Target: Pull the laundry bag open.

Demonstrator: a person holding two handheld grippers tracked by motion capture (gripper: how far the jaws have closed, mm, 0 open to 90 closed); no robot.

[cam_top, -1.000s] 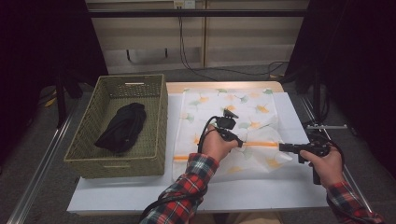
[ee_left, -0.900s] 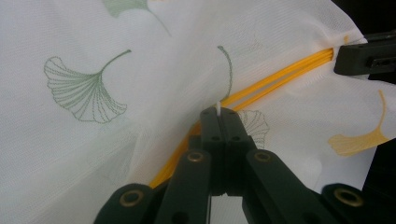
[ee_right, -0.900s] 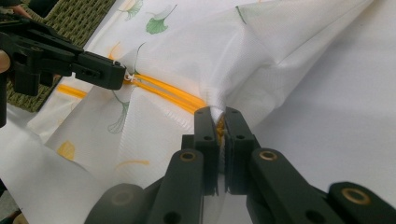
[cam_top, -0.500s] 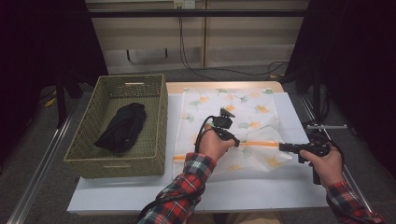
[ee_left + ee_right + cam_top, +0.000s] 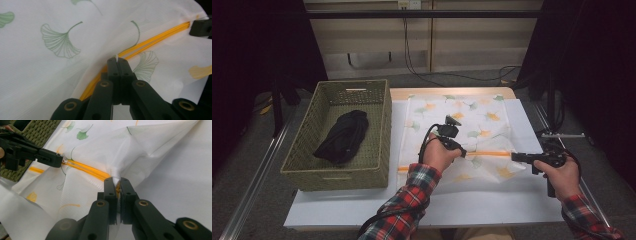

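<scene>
Right tool [image 5: 118, 185] clamped on white leaf-print cloth [image 5: 150, 150] at its yellow zipper [image 5: 87, 171], left tool [image 5: 58, 160] opposite.

No text, label, brand or number is legible anywhere.

In front of you stands a table [image 5: 362, 212] with a white top. On its left side sits a woven basket [image 5: 377, 150]. To the right of it a white cloth [image 5: 492, 127] printed with leaves and crossed by an orange stripe lies spread over the top.
</scene>
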